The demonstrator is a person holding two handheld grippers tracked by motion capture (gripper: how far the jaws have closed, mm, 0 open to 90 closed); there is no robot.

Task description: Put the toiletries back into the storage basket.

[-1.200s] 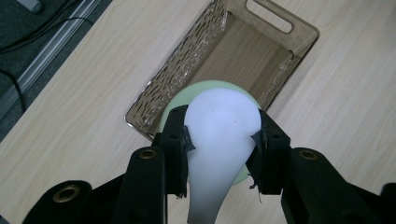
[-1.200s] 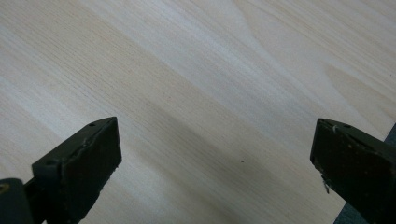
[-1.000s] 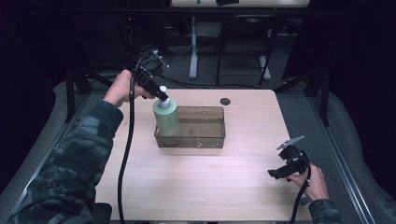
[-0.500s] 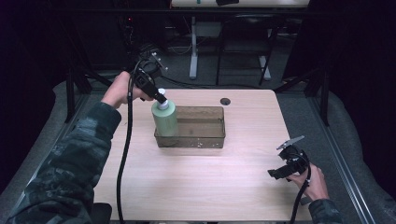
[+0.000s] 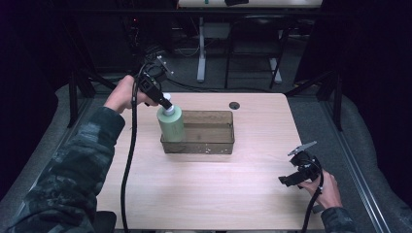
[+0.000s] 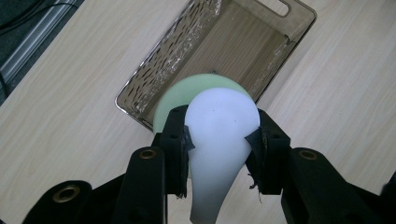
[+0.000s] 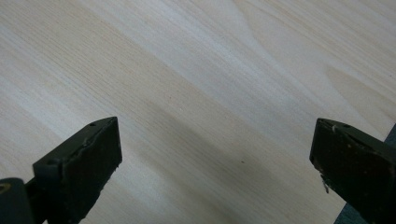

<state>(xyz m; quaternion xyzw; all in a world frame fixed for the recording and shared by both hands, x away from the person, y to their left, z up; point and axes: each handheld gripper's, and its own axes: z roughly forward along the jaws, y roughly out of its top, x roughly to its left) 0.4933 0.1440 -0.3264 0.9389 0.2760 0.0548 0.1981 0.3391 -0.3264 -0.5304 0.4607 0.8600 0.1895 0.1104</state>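
A pale green bottle (image 5: 171,124) with a white cap (image 6: 222,116) stands upright in the left end of a smoky clear plastic bin (image 5: 214,145) on the wooden table. My left gripper (image 5: 164,102) comes in from the upper left and is shut on the white cap, one pad on each side of it (image 6: 219,140). Far away at the table's right front, my right gripper (image 5: 291,179) is held low over bare wood. In the right gripper view (image 7: 217,158) its jaws stand wide apart with nothing between them.
A small dark round hole (image 5: 234,105) sits in the table behind the bin. The rest of the bin's floor (image 6: 243,51) is bare. Dark frames and stands rise behind the table's far edge. A black cable (image 5: 127,160) trails from the left gripper along the sleeve.
The bottle and my left gripper have shifted very slightly; otherwise nothing has visibly moved. The right gripper stays where it was.
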